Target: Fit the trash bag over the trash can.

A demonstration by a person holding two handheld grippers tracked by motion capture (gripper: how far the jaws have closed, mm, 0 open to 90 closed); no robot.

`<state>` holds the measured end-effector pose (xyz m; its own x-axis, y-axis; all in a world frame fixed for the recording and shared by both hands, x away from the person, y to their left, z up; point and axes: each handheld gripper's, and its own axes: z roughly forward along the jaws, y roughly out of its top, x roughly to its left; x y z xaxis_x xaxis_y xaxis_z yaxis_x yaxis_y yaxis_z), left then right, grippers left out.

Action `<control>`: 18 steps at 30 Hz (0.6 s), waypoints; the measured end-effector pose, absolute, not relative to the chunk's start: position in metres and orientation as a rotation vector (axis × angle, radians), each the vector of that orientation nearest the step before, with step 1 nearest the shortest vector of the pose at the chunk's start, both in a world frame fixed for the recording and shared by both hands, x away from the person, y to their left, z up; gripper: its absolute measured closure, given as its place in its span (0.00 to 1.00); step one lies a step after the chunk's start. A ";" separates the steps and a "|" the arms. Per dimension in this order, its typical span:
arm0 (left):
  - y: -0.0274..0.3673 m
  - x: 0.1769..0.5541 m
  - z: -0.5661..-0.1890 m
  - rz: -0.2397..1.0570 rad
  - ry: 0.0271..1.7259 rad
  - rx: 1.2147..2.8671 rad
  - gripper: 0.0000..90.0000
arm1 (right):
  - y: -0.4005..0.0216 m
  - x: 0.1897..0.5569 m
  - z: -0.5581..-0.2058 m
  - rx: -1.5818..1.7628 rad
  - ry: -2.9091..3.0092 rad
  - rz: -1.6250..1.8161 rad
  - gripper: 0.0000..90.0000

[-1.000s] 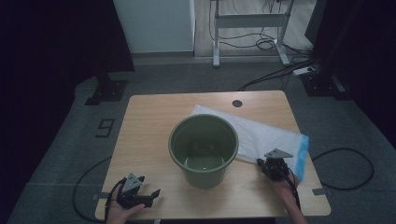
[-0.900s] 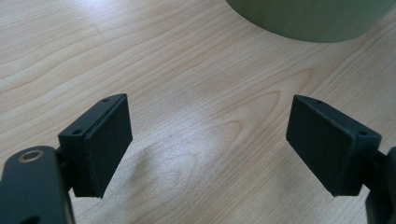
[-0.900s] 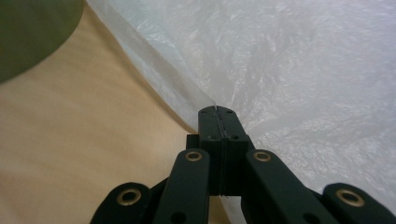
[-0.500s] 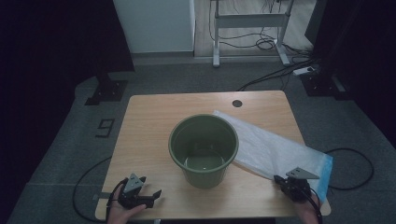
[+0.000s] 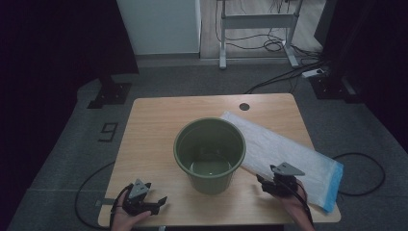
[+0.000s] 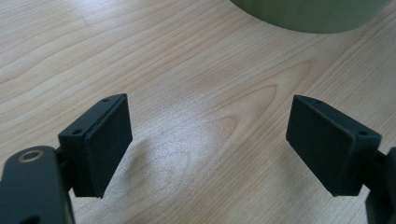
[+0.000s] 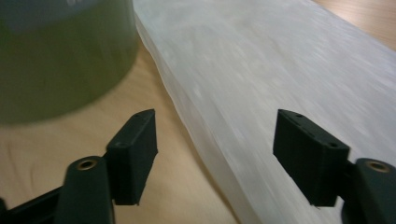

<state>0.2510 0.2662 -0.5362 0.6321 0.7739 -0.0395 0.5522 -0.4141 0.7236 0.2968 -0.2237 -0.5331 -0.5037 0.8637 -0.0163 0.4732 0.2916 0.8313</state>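
High view: the green bucket (image 5: 210, 155) stands upright in the middle of the worktop (image 5: 154, 120), mouth up, and everything here is placed off it. Just to the bucket's right lies the white bag (image 5: 284, 149), flat on the wood, a long pale strip with a blue band at one end. Its long axis runs on a slant, from the far edge of the bucket's rim down and away to the near right, blue end pointing at the worktop's near right corner and reaching its edge. The right claw (image 5: 266, 185) sits near the bucket's near right side, over the bag's near edge, with the hand behind it. In the right gripper view the right claw's jaws have just been opening and stand spread, the bag's long edge running up between them, pads not pressing it, the bucket's wall to one side. The left claw (image 5: 159, 202) rests well off the bucket's near left, spread wide over bare wood in the left gripper view.
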 end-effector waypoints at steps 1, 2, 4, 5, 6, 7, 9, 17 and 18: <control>0.267 0.251 -0.536 0.392 1.031 2.127 0.16 | -0.218 0.303 -0.534 1.191 2.104 1.121 0.32; 0.268 0.251 -0.537 0.391 1.032 2.127 0.16 | -0.213 0.310 -0.535 1.198 2.111 1.124 0.30; 0.269 0.252 -0.536 0.386 1.034 2.126 0.16 | -0.203 0.319 -0.538 1.206 2.118 1.117 0.29; 0.271 0.252 -0.535 0.375 1.040 2.111 0.16 | -0.197 0.327 -0.541 1.204 2.124 1.104 0.28; 0.271 0.252 -0.535 0.375 1.040 2.111 0.16 | -0.197 0.327 -0.541 1.204 2.124 1.104 0.28; 0.271 0.252 -0.535 0.375 1.039 2.109 0.16 | -0.190 0.335 -0.545 1.214 2.130 1.078 0.27; 0.272 0.252 -0.534 0.378 1.038 2.108 0.16 | -0.185 0.340 -0.550 1.230 2.140 1.065 0.27; 0.272 0.251 -0.535 0.376 1.040 2.111 0.16 | -0.176 0.347 -0.554 1.227 2.189 1.021 0.49; 0.271 0.251 -0.534 0.377 1.038 2.114 0.16 | -0.177 0.348 -0.554 1.229 2.197 1.041 0.55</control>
<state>0.2512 0.2713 -0.5344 0.6294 0.7750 -0.0567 0.5578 -0.3999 0.7273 0.3480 -0.1775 -0.5535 -0.5245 0.8514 0.0035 0.5418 0.3306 0.7728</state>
